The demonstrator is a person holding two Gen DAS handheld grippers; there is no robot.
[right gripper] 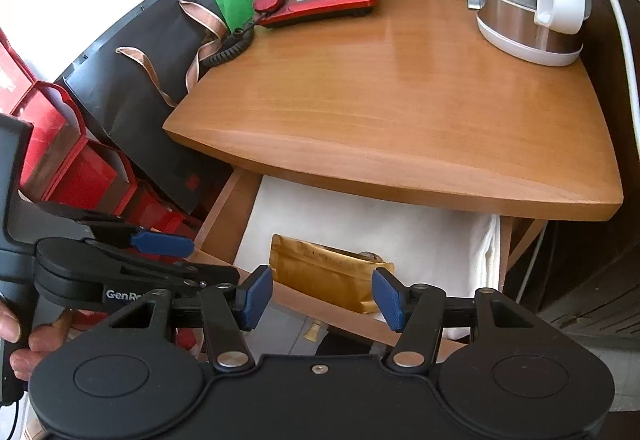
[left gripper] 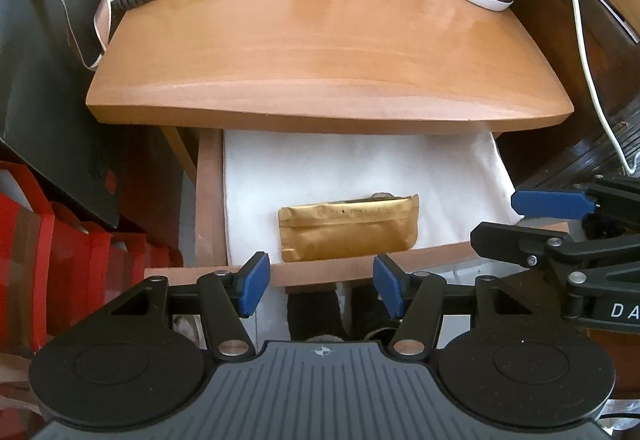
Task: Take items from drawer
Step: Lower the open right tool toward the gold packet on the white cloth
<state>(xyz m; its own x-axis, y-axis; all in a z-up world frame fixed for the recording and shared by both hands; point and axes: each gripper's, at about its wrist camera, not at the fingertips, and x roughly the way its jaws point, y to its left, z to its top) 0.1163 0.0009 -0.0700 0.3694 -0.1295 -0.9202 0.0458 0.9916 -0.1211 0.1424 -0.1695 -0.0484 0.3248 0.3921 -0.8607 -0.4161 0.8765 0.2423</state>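
The drawer (left gripper: 208, 199) is pulled out beneath the smooth wooden nightstand top (left gripper: 320, 39); its white liner (left gripper: 320, 167) is soft cloth; the crinkled gold foil pouch (left gripper: 348, 228) lies flat against the front edge, so pads could skid off. Left gripper (left gripper: 320, 286) and right gripper (right gripper: 322, 296) gape, holding nothing.

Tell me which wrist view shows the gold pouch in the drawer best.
The left wrist view: the gold pouch lies nearly whole and square-on on the white liner, between the open left gripper fingers. In the right wrist view it appears at an angle, its near edge hidden behind the drawer front.
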